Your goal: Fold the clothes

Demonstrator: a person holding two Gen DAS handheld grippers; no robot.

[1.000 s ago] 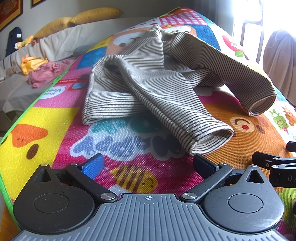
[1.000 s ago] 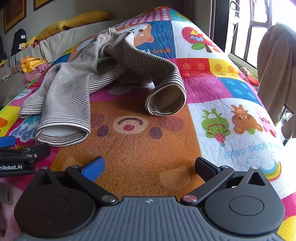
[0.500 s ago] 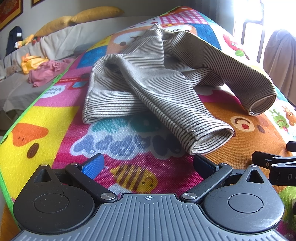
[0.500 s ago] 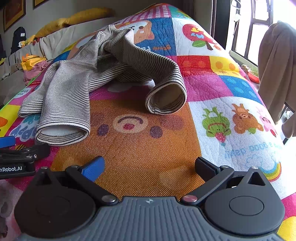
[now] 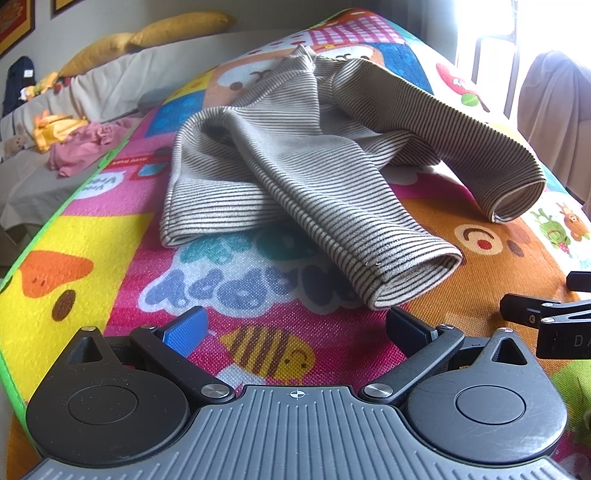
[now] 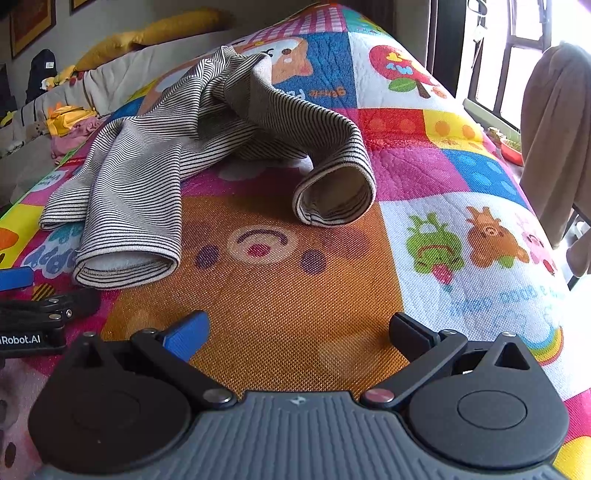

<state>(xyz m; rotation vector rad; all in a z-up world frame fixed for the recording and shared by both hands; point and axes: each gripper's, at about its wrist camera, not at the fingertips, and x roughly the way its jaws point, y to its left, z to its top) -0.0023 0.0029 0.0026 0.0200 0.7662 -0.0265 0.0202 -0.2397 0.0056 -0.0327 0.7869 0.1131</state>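
Note:
A grey-and-black striped pair of trousers [image 5: 295,162] lies crumpled on a colourful play mat [image 5: 92,236]; the same garment [image 6: 155,162] shows in the right wrist view. Its near leg cuff [image 5: 410,277] ends just ahead of my left gripper [image 5: 295,330], which is open and empty. The other leg arches up and its cuff [image 6: 332,199] gapes toward my right gripper [image 6: 299,334], also open and empty, well short of it. Each gripper appears at the edge of the other's view, the right gripper [image 5: 546,321] and the left gripper [image 6: 37,314].
A grey sofa [image 5: 122,85] with yellow cushions [image 5: 177,26] stands beyond the mat's left edge, with pink and yellow clothes [image 5: 85,144] on it. A beige cloth draped over a chair [image 6: 557,125] stands at the right by a bright window.
Both grippers have edged slightly forward toward the trousers. The garment has not moved and both grippers stay open.

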